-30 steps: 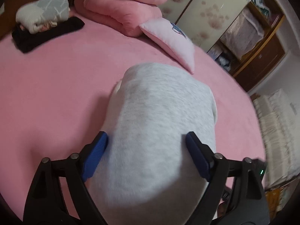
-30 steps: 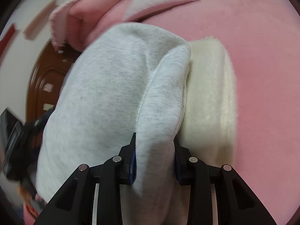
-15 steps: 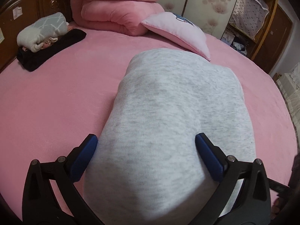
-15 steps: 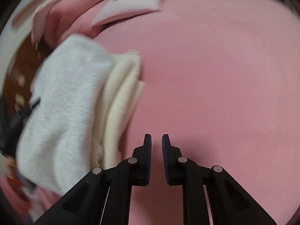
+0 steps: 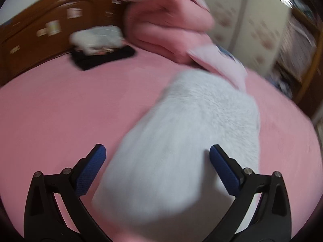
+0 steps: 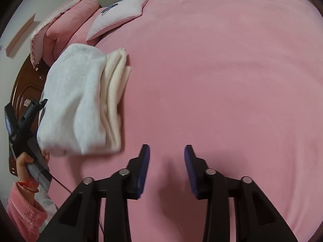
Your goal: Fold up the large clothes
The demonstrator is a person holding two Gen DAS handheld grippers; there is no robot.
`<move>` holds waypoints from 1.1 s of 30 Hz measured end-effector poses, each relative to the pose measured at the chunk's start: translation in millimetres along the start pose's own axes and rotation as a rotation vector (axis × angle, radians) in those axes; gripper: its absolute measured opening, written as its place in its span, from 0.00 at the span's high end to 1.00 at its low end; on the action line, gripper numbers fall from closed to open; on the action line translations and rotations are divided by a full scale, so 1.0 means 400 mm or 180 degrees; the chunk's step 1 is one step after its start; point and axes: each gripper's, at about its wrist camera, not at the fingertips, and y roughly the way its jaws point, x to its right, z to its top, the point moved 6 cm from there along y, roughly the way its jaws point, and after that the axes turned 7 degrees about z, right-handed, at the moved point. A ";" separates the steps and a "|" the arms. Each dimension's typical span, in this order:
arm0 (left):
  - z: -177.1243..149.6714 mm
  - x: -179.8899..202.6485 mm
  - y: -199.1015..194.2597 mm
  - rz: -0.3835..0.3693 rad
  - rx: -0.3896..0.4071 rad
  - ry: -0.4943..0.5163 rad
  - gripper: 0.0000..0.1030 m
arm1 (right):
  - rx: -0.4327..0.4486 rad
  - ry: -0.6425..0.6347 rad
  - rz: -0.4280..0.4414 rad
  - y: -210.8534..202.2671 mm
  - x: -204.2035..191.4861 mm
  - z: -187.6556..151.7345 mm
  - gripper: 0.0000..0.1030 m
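Observation:
A folded light-grey garment (image 5: 181, 141) with a cream fleece lining (image 6: 115, 92) lies on the pink bed (image 5: 60, 111). In the left wrist view it is blurred and lies just ahead of my open left gripper (image 5: 157, 157), whose blue pads (image 5: 90, 167) sit wide apart over its near end, holding nothing. In the right wrist view the grey bundle (image 6: 74, 100) lies at the left. My right gripper (image 6: 166, 159) is open and empty over bare pink sheet to the right of it. The left gripper's body (image 6: 22, 133) shows in a hand at the left edge.
A rolled pink duvet (image 5: 167, 26) and a pale pink pillow (image 6: 119, 16) lie at the head of the bed. A black garment with a white bundle on it (image 5: 101, 50) lies by the brown headboard (image 5: 30, 40). Wardrobe doors (image 5: 252, 20) stand behind.
My right gripper let go of the grey garment, swung right over bare sheet and opened. My left gripper pulled back and tilted up. The garment now lies on the bed.

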 end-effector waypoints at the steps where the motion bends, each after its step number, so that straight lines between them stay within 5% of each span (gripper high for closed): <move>1: -0.027 -0.020 -0.041 0.0026 0.0005 -0.0169 0.01 | -0.0029 0.0010 0.0027 -0.026 0.013 -0.031 0.64; 9: -0.429 -0.077 -0.341 0.0193 -0.0522 -0.0774 0.02 | -0.0123 0.0038 0.0055 -0.226 0.188 -0.259 0.45; 14: -0.759 -0.019 -0.545 0.0190 -0.1001 -0.0383 0.02 | -0.0047 -0.0128 -0.0218 -0.440 0.367 -0.420 0.36; 19: -1.011 0.047 -0.718 0.0163 -0.1586 0.0049 0.13 | -0.0131 -0.0233 -0.0560 -0.651 0.534 -0.598 0.26; 24: -1.115 0.146 -0.919 -0.0081 -0.1722 0.0807 0.13 | -0.0033 0.0350 -0.0593 -0.878 0.676 -0.734 0.10; 28: -1.112 0.232 -1.051 -0.0378 -0.1641 0.1321 0.13 | 0.0014 0.0337 -0.0738 -1.012 0.711 -0.786 0.08; 33: -1.067 0.293 -1.134 -0.0439 -0.1658 0.1559 0.13 | -0.0108 0.0274 -0.0746 -1.081 0.683 -0.800 0.02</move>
